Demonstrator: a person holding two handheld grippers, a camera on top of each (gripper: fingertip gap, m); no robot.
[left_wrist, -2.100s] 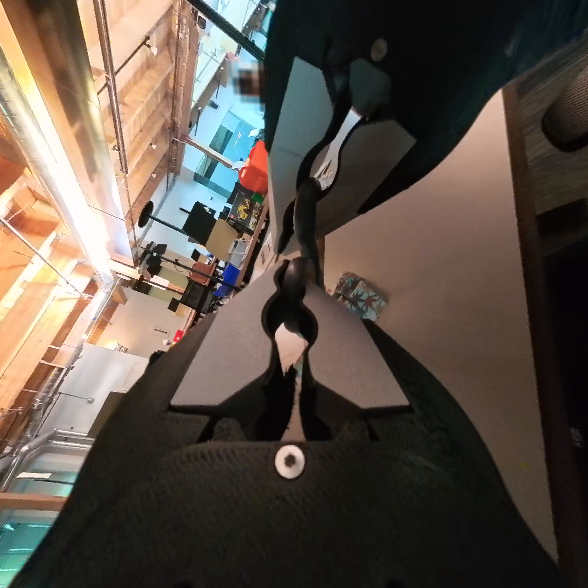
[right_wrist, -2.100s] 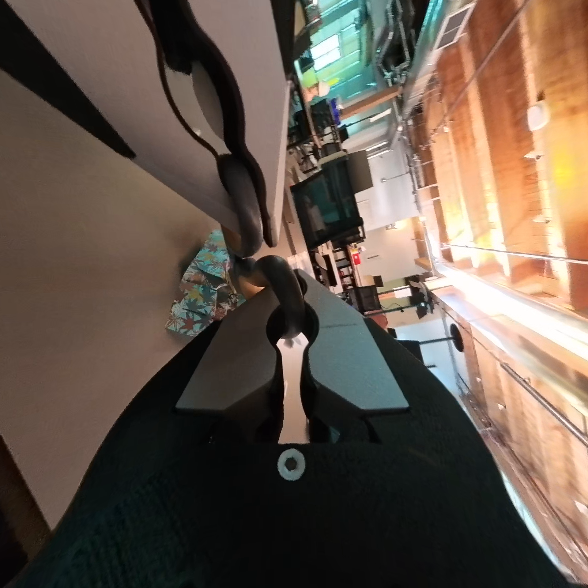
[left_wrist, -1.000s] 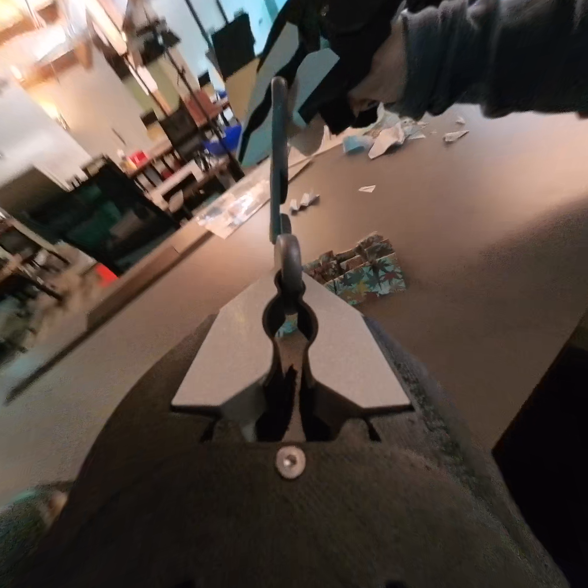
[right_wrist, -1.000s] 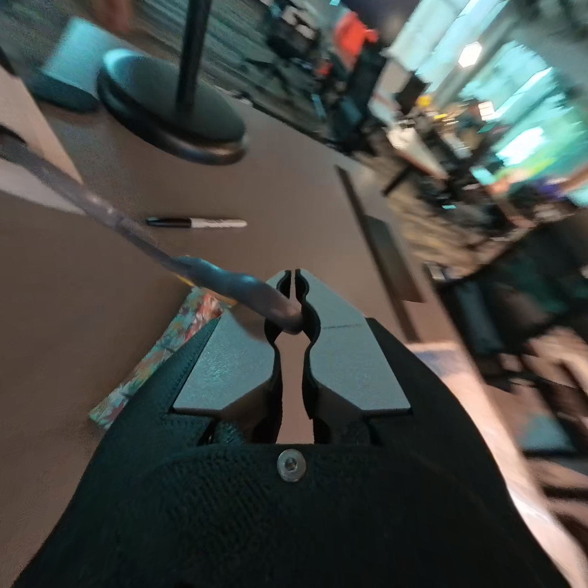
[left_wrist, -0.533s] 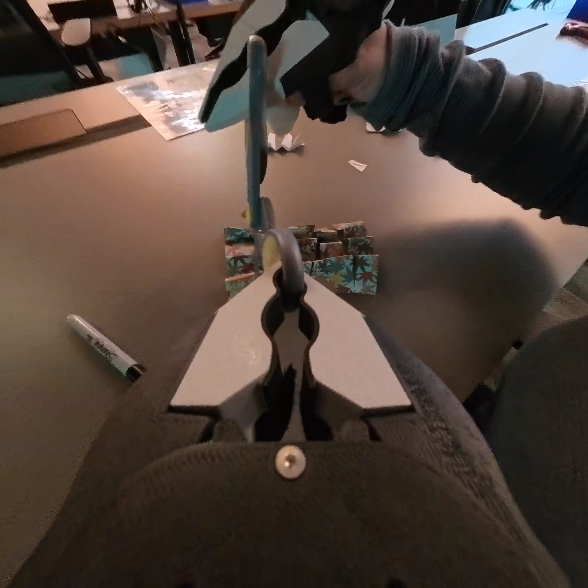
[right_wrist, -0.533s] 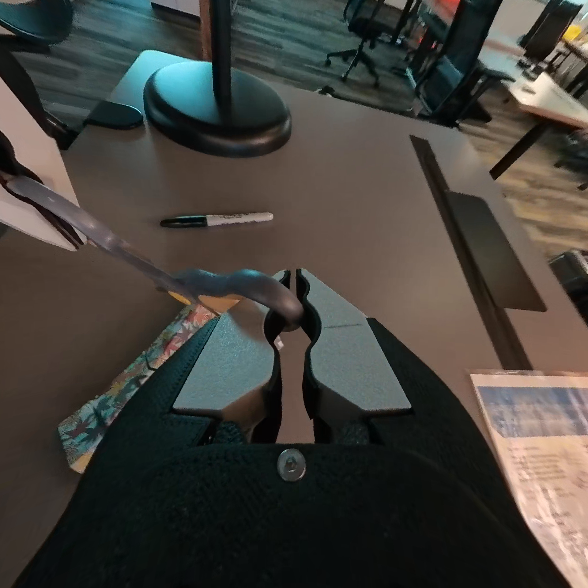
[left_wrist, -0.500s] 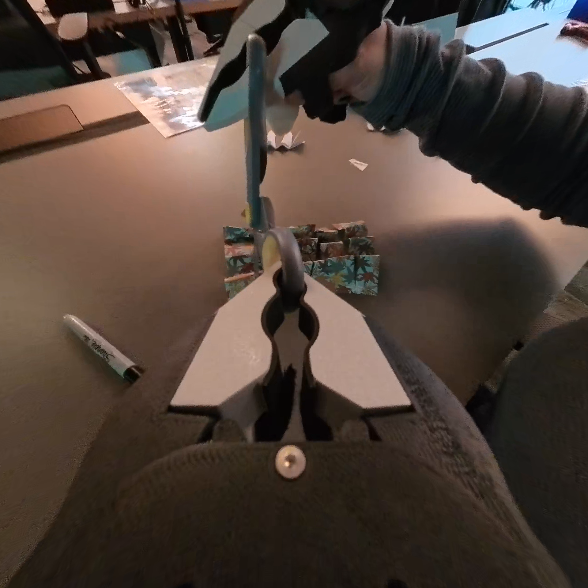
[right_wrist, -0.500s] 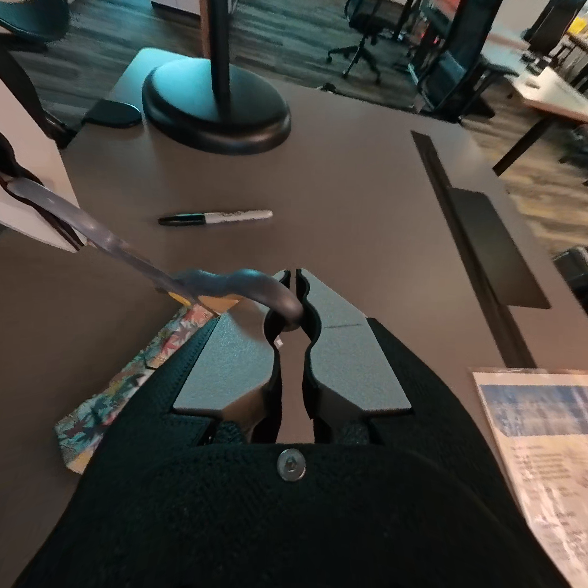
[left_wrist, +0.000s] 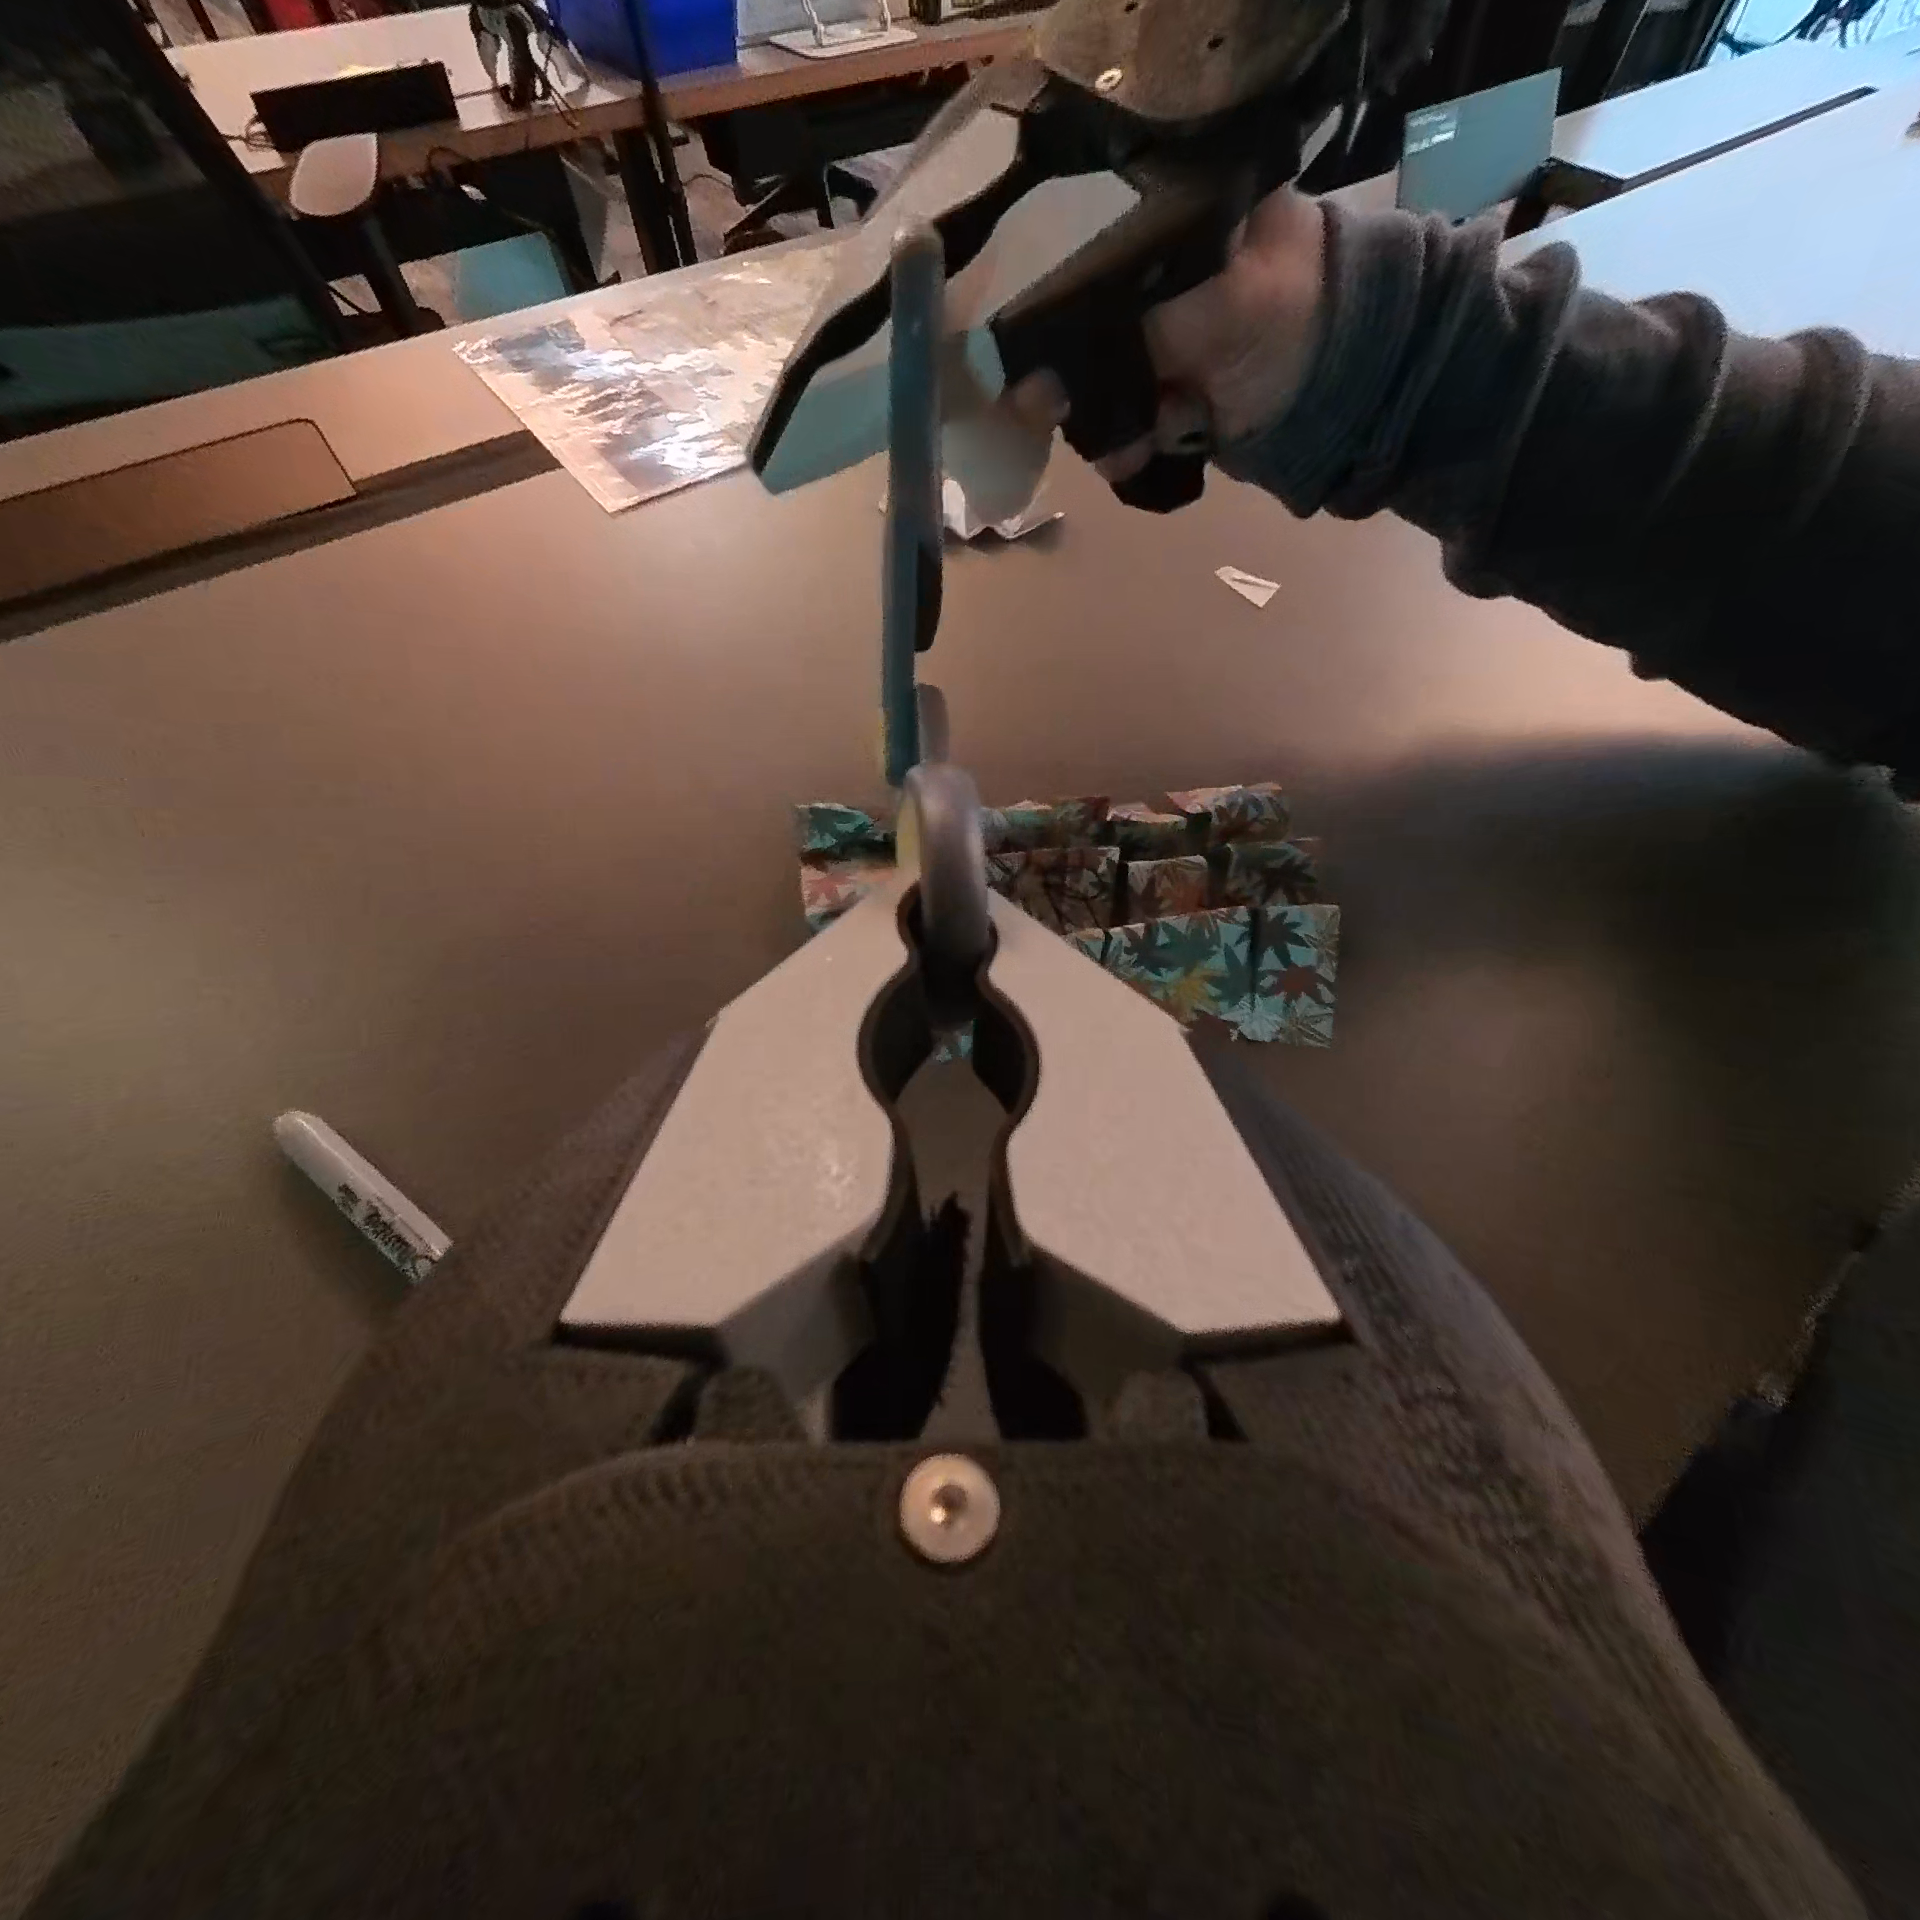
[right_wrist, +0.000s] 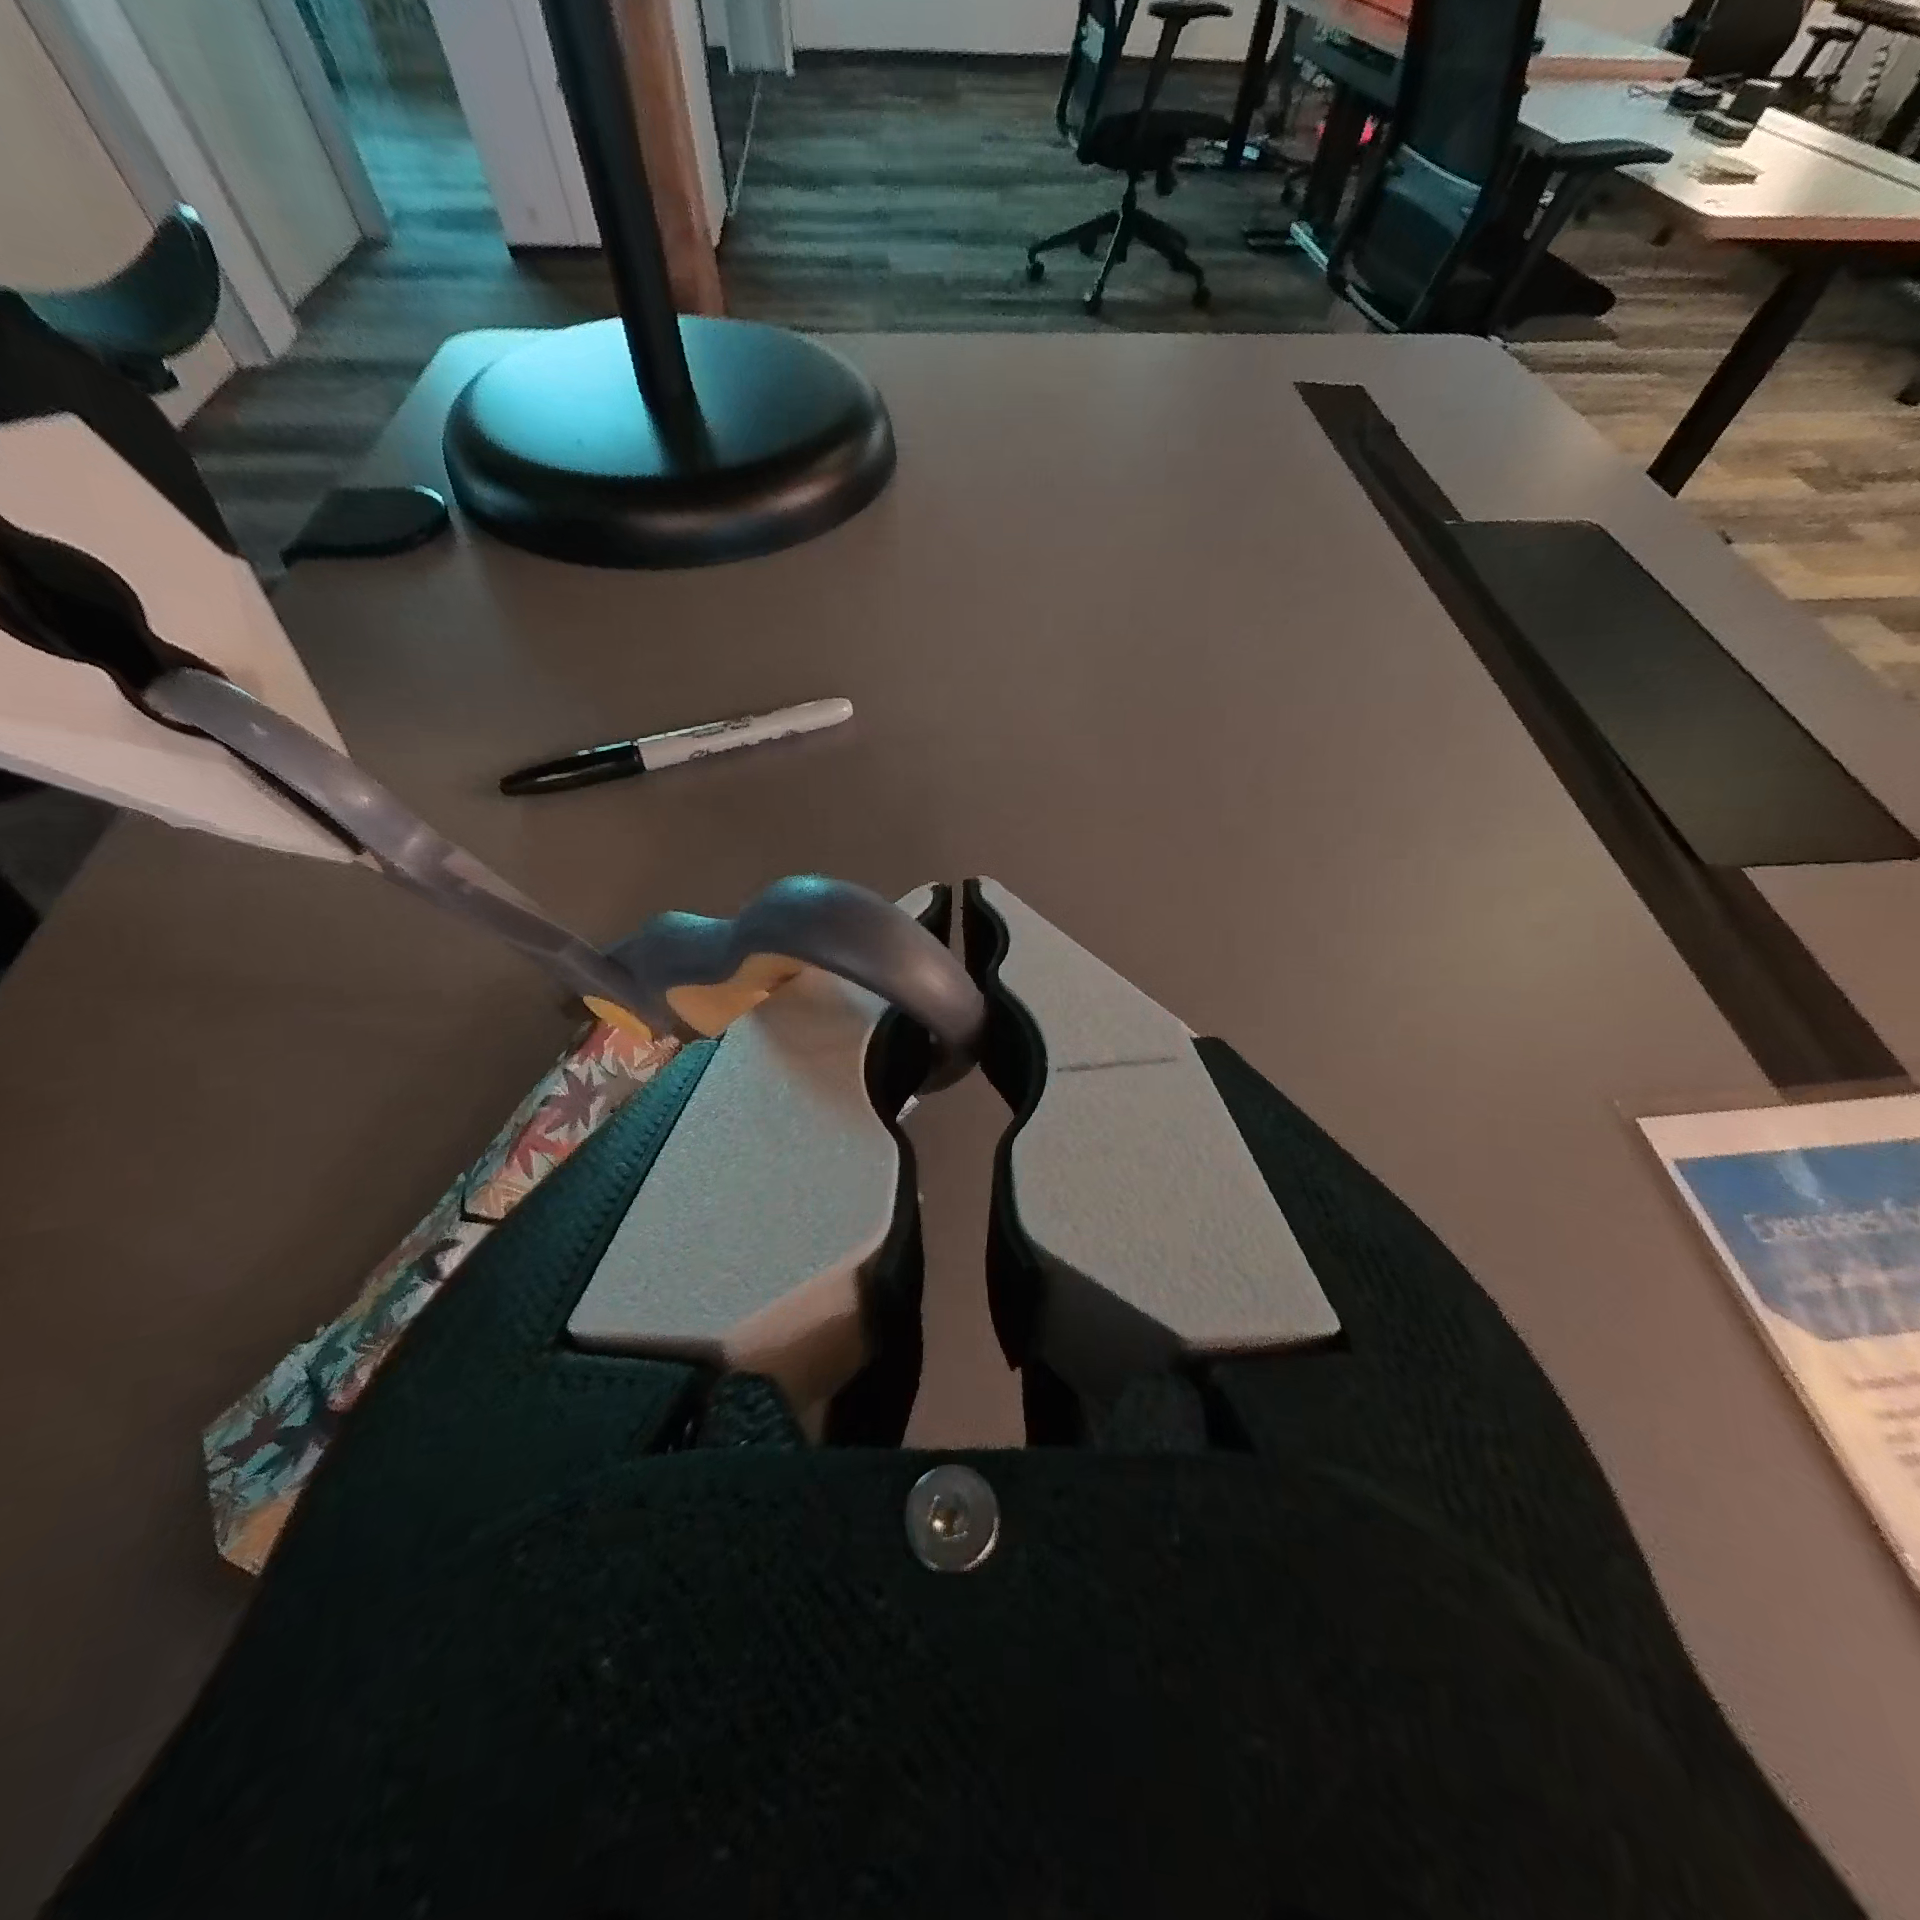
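Grey scissors (right_wrist: 790, 940) gripped by both clenched jaws, above one patterned paper (left_wrist: 1195, 914), one marker (right_wrist: 675, 746).

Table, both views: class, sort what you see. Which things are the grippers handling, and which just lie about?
Handled:
- scissors, one handle loop clamped in the left gripper, the other in the right gripper
- patterned paper, on the table close by the scissors

Lying about:
- marker
- laminated sheet
- paper scraps
- lamp base
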